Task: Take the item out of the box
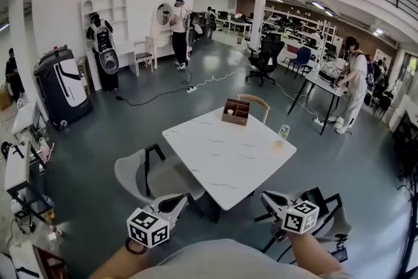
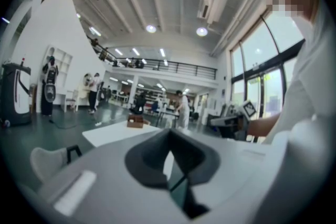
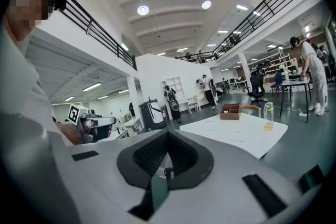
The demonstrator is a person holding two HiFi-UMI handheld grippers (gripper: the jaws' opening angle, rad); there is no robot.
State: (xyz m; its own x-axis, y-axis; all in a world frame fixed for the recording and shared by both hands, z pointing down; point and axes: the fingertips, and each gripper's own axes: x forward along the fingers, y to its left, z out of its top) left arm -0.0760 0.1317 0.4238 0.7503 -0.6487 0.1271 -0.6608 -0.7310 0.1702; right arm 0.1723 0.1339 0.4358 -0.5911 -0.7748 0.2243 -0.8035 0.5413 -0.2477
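A brown cardboard box [image 1: 236, 112] with dividers stands at the far edge of the white table [image 1: 215, 140]; what it holds does not show from here. It also appears small in the left gripper view [image 2: 135, 122] and the right gripper view [image 3: 231, 111]. Both grippers hang close to the person's body, short of the table's near corner. The left gripper [image 1: 171, 204] [image 2: 169, 136] is shut with nothing in it. The right gripper [image 1: 271, 200] [image 3: 168, 134] is shut too, and holds nothing. Neither is near the box.
A clear bottle with yellowish liquid [image 1: 283, 132] [image 3: 269, 115] stands at the table's right edge. A grey chair [image 1: 140, 173] sits at the table's left, a wooden chair [image 1: 256, 101] behind the box. People, desks and a cable on the floor lie farther off.
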